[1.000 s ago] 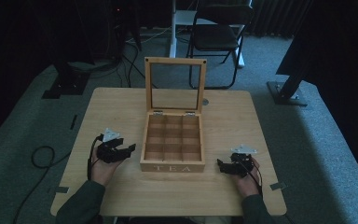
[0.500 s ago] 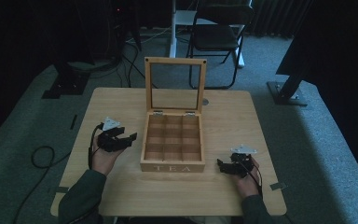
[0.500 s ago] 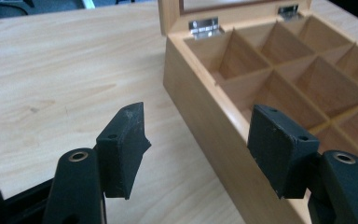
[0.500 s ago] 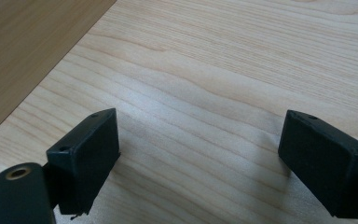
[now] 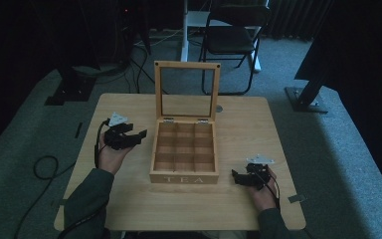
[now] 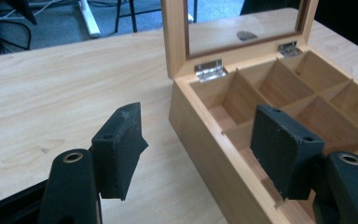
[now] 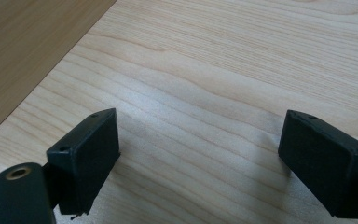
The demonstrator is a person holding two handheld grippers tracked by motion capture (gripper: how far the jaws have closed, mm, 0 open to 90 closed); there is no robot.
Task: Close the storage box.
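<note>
High view: the tea box [image 5: 184, 152] sits at frame centre, lid [image 5: 186, 93] upright. Left gripper view: your left gripper [image 6: 198, 154], jaws apart, straddles its near wall; advance level toward the lid. Right gripper view: keep the right gripper [image 7: 200, 158], jaws apart, parked on the table [image 7: 223, 60].

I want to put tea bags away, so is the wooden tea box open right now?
Open: the tea box has its glass lid standing upright on its hinges, compartments exposed.

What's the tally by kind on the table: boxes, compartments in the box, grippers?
Wooden tea box, lid up: 1
Compartments in it, all empty: 9
Grippers, both open: 2, left gripper and right gripper
Total: 3 things on or over the table, plus the 9 compartments.
</note>
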